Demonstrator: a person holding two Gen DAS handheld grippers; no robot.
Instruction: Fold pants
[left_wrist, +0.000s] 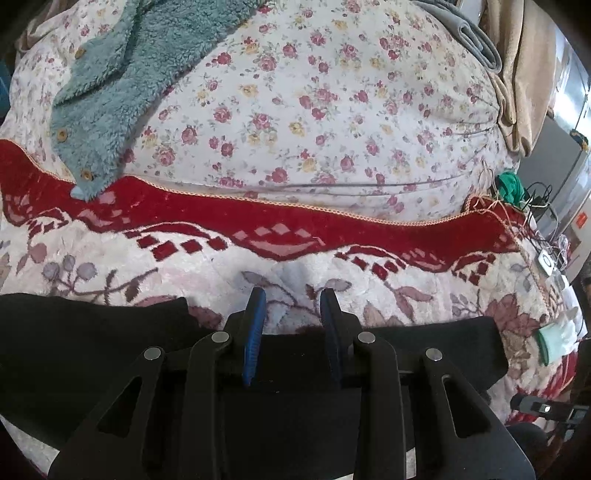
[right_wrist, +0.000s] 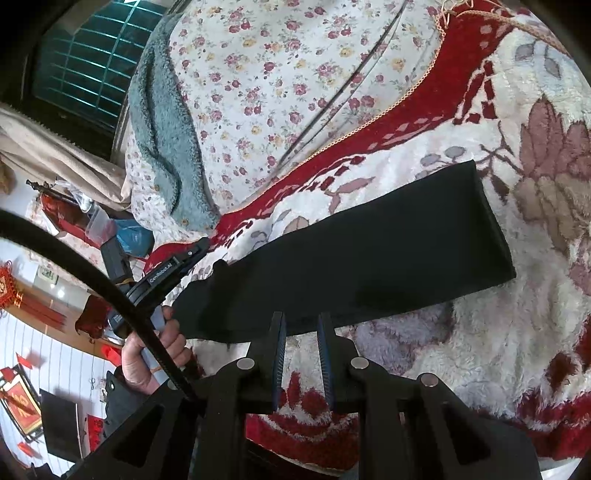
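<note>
Here the black pants (right_wrist: 351, 258) stretch lengthwise far-right from the right gripper (right_wrist: 301, 354), its fingers apart, apparently empty.

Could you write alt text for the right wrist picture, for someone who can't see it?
Black pants lie in a long strip across a plush red-and-white floral blanket, just beyond the open right gripper. At left, a hand holds the left gripper at the pants' near end, with a teal fleece garment behind.

The pants (right_wrist: 351, 254) lie on the blanket (right_wrist: 498, 332), before the fleece garment (left_wrist: 122, 81).
</note>
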